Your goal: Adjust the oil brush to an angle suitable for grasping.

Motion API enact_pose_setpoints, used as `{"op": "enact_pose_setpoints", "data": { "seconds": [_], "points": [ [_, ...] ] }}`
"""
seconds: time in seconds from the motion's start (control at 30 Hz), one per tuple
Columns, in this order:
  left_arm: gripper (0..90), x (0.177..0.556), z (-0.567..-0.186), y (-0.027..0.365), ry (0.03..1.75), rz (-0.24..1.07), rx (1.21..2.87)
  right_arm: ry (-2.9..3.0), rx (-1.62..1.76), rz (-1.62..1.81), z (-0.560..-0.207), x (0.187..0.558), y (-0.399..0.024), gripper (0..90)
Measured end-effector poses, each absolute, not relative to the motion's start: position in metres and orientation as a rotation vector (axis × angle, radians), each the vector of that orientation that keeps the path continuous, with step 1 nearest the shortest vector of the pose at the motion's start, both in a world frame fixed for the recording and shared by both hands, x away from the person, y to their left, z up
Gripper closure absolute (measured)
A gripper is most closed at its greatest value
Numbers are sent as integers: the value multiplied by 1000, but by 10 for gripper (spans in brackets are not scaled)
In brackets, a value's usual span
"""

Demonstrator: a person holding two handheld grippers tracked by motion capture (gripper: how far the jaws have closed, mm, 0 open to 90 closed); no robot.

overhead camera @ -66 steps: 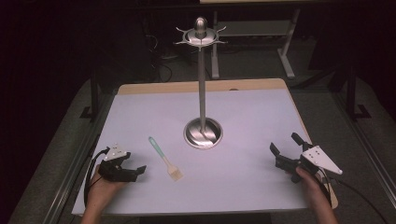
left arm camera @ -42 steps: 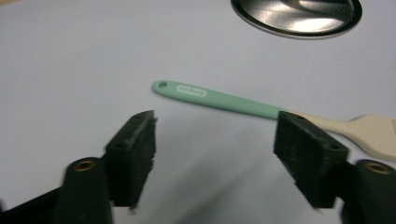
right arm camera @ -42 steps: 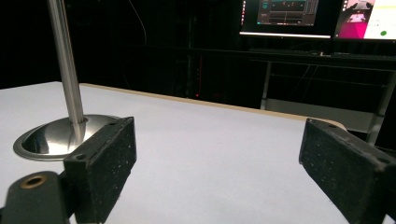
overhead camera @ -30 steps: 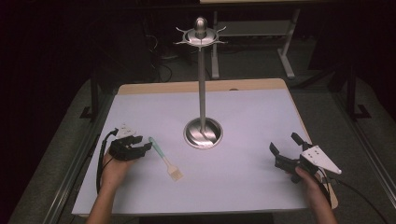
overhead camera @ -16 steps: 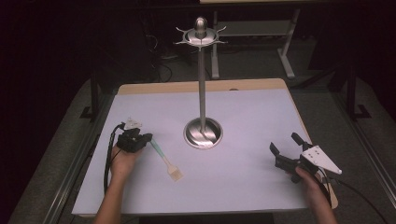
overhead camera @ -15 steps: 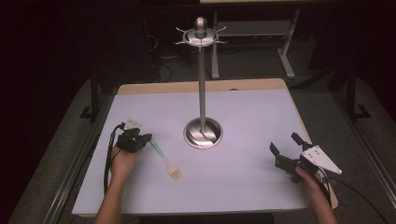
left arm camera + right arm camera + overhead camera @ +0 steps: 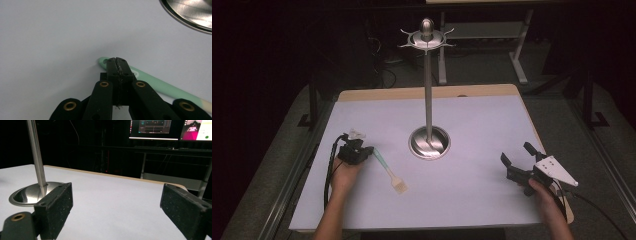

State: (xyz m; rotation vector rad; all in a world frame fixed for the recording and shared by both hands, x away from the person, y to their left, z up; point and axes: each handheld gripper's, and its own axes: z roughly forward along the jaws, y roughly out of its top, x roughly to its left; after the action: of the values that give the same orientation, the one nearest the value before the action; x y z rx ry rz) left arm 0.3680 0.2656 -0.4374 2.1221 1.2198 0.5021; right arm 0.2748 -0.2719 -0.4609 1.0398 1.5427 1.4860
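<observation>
left gripper (image 7: 116, 60) fingers pinched together over the handle end of the green brush (image 7: 388, 168) lying on the desk (image 7: 472, 120); can't tell if it's gripped. right gripper (image 7: 515, 161) fingers wide open, empty.

I can't read any text, label, brand or number from here. The 2 lit computer monitors (image 7: 170, 128) behind the table show coloured panels, but their content is too small and blurred to make out. The pale green plastic brush handle (image 7: 150, 81) carries a small whitish mark, illegible at this angle.
</observation>
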Motion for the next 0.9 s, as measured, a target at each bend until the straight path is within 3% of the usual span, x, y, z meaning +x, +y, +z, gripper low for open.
{"op": "enact_pose_setpoints", "data": {
  "seconds": [0.9],
  "points": [
    [899, 379, -442, 233, 1101, 460, 2139, 1546, 1040, 1485, -461, 276, -271, 104]
  ]
}}
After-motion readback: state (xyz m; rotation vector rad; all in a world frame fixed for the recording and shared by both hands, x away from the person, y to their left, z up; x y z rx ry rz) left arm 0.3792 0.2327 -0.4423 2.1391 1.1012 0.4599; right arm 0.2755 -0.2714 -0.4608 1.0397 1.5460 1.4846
